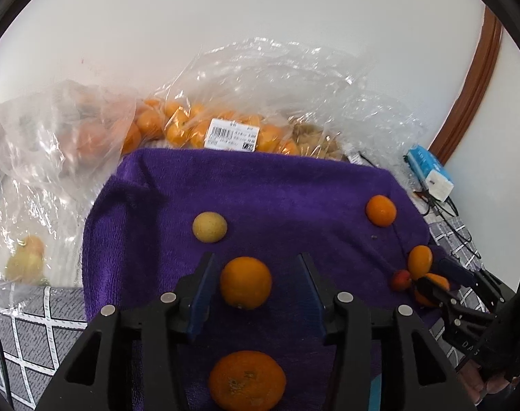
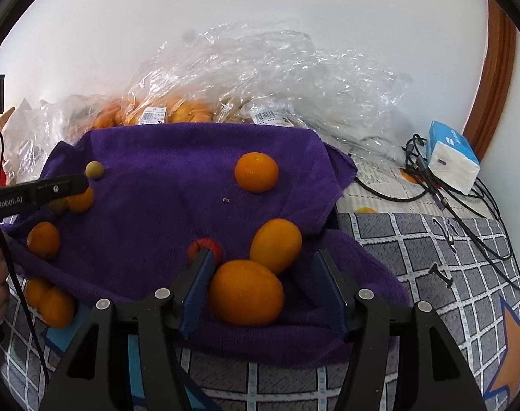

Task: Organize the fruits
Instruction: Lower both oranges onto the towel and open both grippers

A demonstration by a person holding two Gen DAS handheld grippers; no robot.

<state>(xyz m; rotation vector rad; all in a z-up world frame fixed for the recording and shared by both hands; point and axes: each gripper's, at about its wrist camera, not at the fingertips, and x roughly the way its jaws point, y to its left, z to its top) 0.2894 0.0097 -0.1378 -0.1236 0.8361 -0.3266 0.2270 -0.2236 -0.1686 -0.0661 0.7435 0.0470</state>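
Jaws of the left gripper [image 1: 256, 287] stand apart around a round orange [image 1: 245, 282], with purple showing on both sides, so the pads do not press it. A larger, dimpled orange [image 1: 246, 379] lies just below, partly hidden by the gripper's black frame. Jaws of the right gripper [image 2: 265, 286] are also apart around a smooth oval orange [image 2: 246, 293]; the left pad sits just beside it, and whether it touches is unclear. A small red fruit [image 2: 205, 248] is half hidden behind that pad; another oval orange [image 2: 275, 245] touches the framed one. All rest on a fuzzy purple towel [image 1: 277, 185] over a grey checked bed cover [image 2: 431, 274]. Behind, crinkled clear bags [image 1: 225, 102] blur more oranges. A matt yellowish fruit [image 1: 209, 226] lies apart.
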